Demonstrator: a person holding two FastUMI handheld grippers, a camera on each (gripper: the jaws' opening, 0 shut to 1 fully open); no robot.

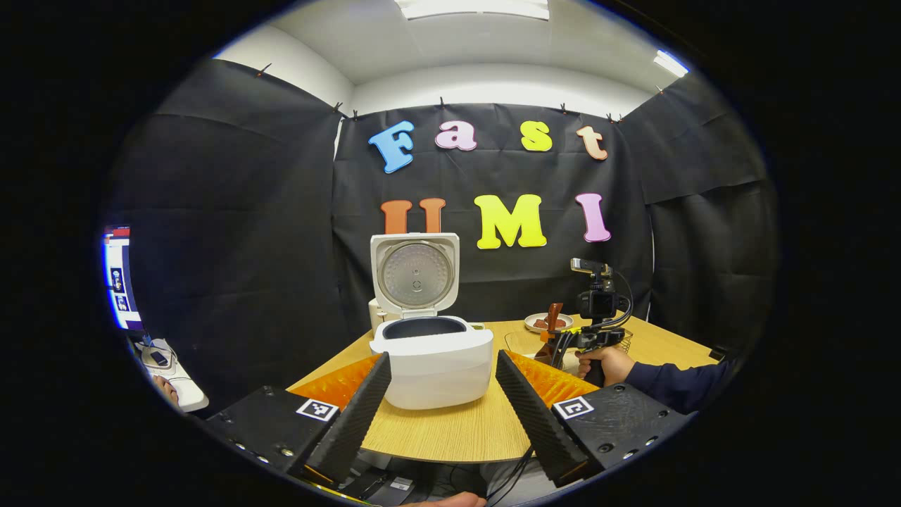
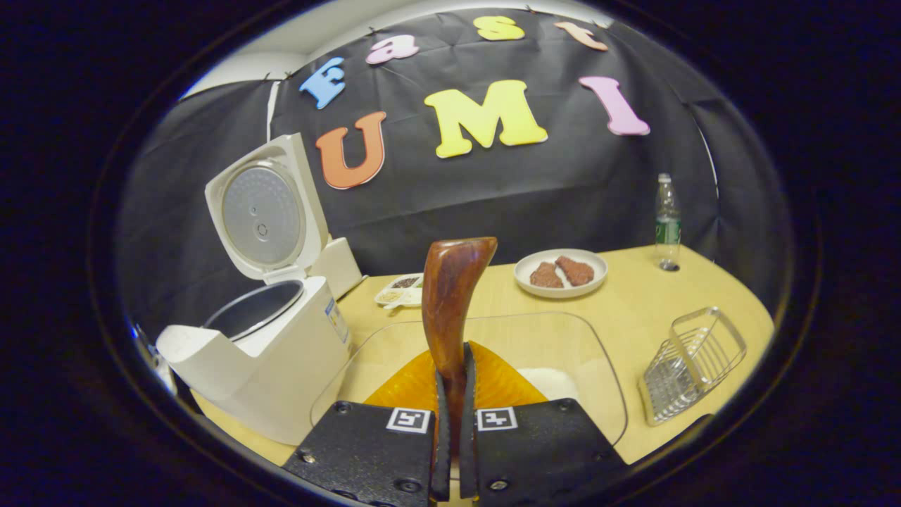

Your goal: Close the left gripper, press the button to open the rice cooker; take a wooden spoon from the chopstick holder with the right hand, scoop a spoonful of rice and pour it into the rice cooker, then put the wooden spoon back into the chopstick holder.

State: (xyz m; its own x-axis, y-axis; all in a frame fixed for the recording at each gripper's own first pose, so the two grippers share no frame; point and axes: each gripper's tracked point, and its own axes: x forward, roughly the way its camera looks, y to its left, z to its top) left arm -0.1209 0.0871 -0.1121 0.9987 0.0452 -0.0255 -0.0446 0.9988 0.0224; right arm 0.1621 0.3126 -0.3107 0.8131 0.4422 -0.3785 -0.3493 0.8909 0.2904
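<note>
Gripping a dark reddish-brown wooden spoon (image 2: 454,296) by its lower part, right gripper (image 2: 454,422) with both black fingers pressed tight against the wood, curved end of the spoon rising upright above them. Below and beyond, a clear glass dish (image 2: 563,338) holding a small mound of white rice (image 2: 552,384), resting on the pale wooden table (image 2: 633,296). To the left, a white rice cooker (image 2: 267,352) with its lid swung up and the dark inner pot exposed. At the right edge of the table, a wire-mesh chopstick holder (image 2: 693,362) lying tilted. Farther back, a white round plate with two brown pieces (image 2: 561,273), a small divided tray (image 2: 401,289) and a clear plastic bottle (image 2: 666,222). Spread wide apart and holding nothing, left gripper (image 1: 442,401), its fingers framing the open rice cooker (image 1: 433,352) from in front. Seen from there too, off to the right, a hand (image 1: 607,362) in a dark sleeve holding the other gripper with the wooden spoon (image 1: 550,331).
</note>
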